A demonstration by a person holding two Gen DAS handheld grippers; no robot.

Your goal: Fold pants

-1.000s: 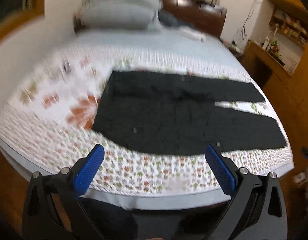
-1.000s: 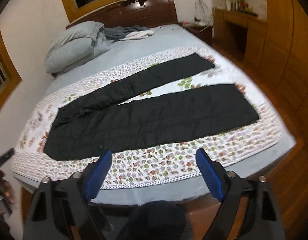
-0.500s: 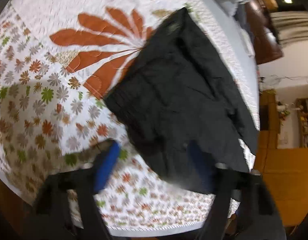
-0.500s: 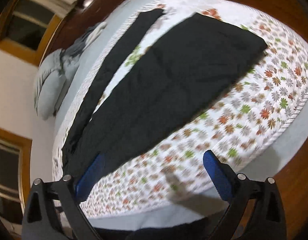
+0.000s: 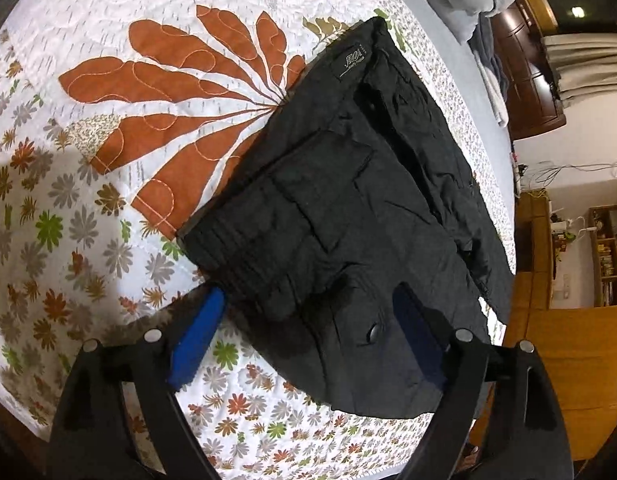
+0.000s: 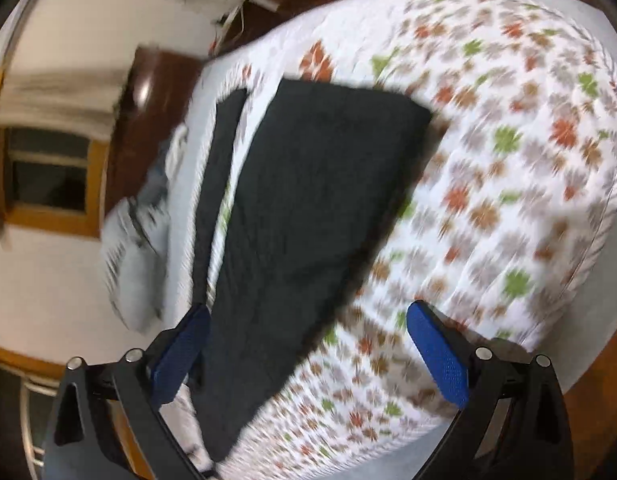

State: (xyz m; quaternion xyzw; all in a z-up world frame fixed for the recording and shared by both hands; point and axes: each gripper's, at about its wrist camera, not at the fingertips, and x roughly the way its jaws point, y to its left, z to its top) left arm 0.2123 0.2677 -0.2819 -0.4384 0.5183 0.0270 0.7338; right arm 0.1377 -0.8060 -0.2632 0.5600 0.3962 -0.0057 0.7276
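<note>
Black pants (image 5: 348,216) between left tool (image 5: 308,332) fingers

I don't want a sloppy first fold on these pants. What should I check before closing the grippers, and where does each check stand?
1. left gripper open: ok.
2. Waist corner of the black pants between its fingers: ok, though contact cannot be told.
3. right gripper open: ok.
4. Right gripper at the near leg's hem: not ok, it straddles that leg's edge short of the hem.
5. Pants flat on the quilt: ok, slight wrinkles at the waist.
6. Right view sharp: not ok, blurred.
</note>
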